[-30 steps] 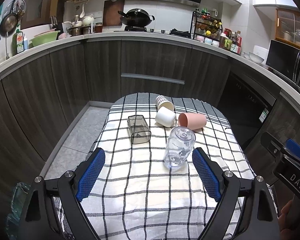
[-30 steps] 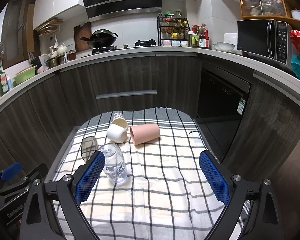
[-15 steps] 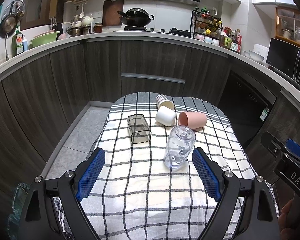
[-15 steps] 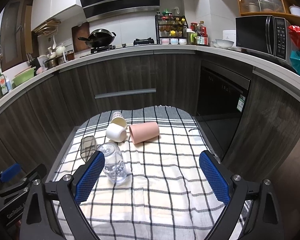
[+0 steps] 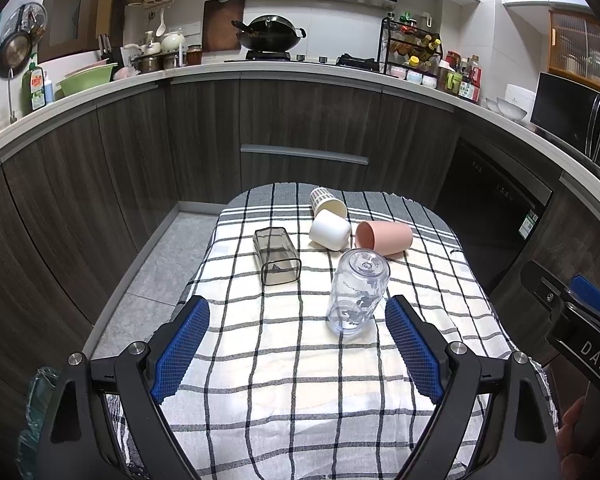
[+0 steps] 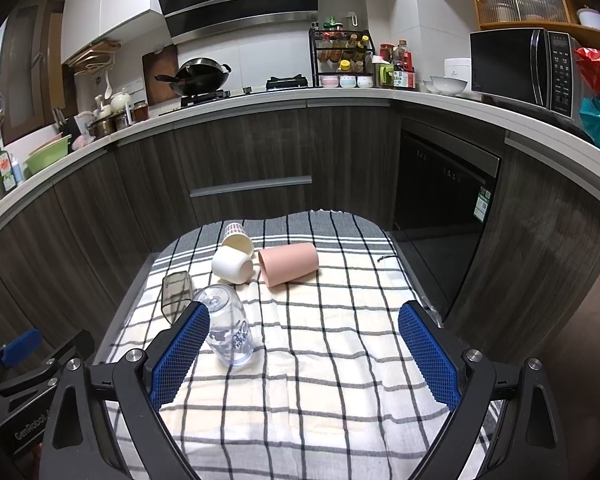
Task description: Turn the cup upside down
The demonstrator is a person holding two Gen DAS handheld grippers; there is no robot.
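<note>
Clear cup (image 5: 358,292) already stands mouth-down on the checked cloth (image 5: 300,360), nearest of five; pink cup (image 5: 384,237) and the others lie on their sides. Left gripper (image 5: 296,344) and right gripper (image 6: 302,354) spread wide, empty. Best approach: square across a fallen cup's body. Kitchen counter (image 6: 340,94) behind.

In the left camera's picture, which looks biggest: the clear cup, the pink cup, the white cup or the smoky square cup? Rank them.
1. clear cup, though it stands nearest the camera.
2. smoky square cup and pink cup: too alike to rank.
3. white cup.
</note>
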